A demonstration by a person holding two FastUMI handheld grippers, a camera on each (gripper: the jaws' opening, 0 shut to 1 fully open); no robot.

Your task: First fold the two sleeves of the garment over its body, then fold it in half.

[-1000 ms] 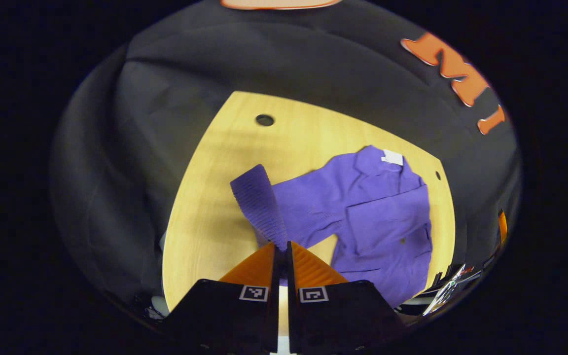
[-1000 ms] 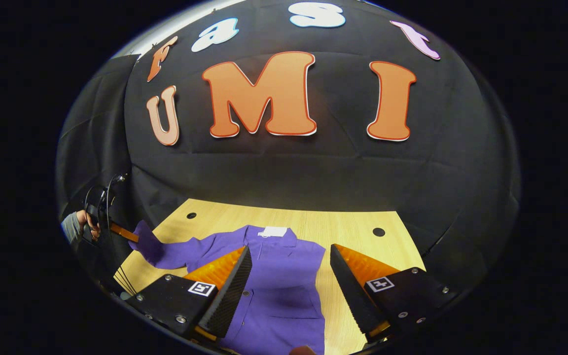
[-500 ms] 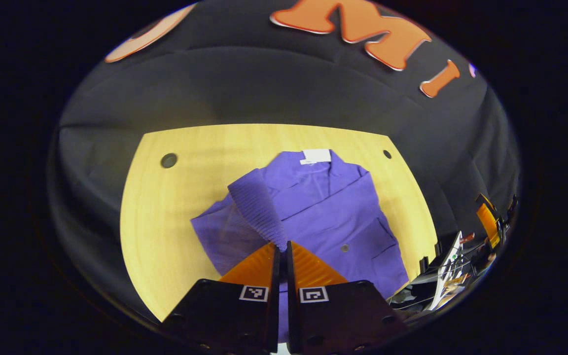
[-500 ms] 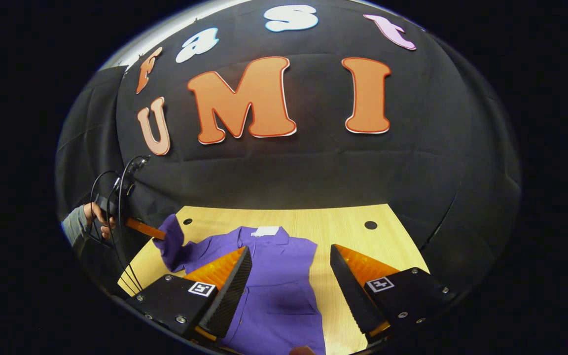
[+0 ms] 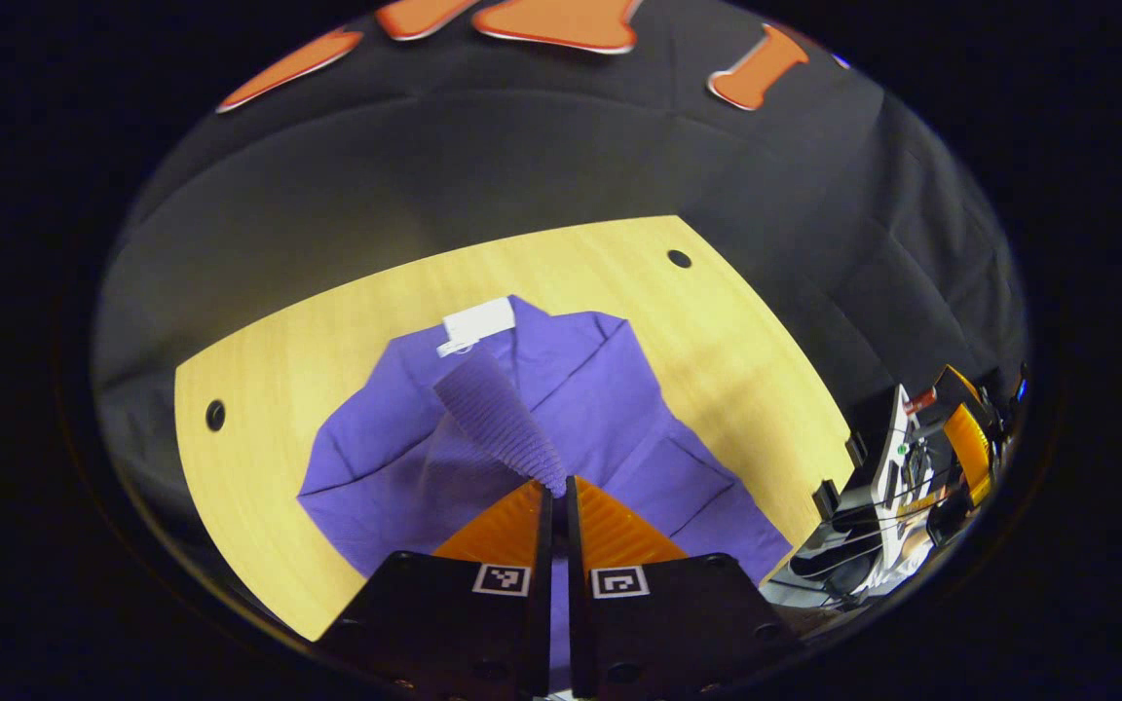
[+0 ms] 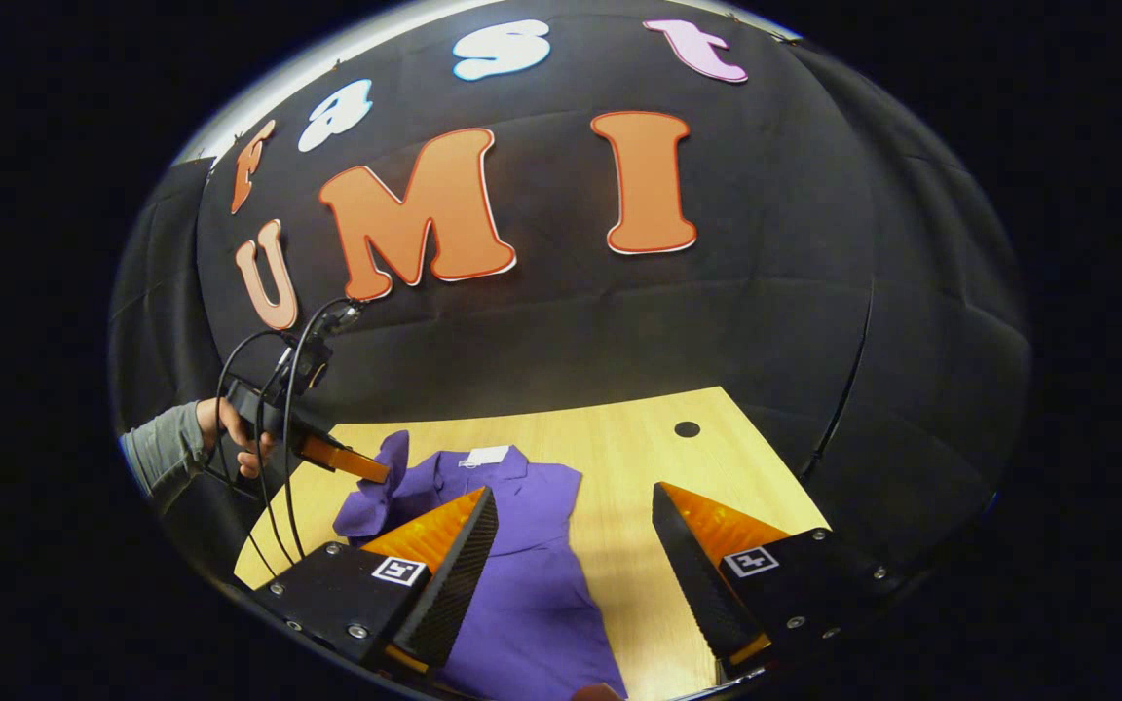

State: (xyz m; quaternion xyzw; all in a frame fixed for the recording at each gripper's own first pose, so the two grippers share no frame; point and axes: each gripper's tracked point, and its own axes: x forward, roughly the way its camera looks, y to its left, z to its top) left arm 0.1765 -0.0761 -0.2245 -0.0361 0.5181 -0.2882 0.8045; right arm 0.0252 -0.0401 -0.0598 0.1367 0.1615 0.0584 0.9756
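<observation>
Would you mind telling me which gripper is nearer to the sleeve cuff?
Left. The left gripper is shut on the cuff, holding it above the shirt. The right gripper hangs open farther off, over the shirt's other side.

A pale wooden table (image 5: 736,350) with small round holes (image 5: 679,258) near its corners stood against the black cloth wall (image 6: 697,331), which hung in soft folds. Light fell evenly on the tabletop. In the left gripper view, cluttered equipment (image 5: 897,487) sat beyond the table's right edge
</observation>
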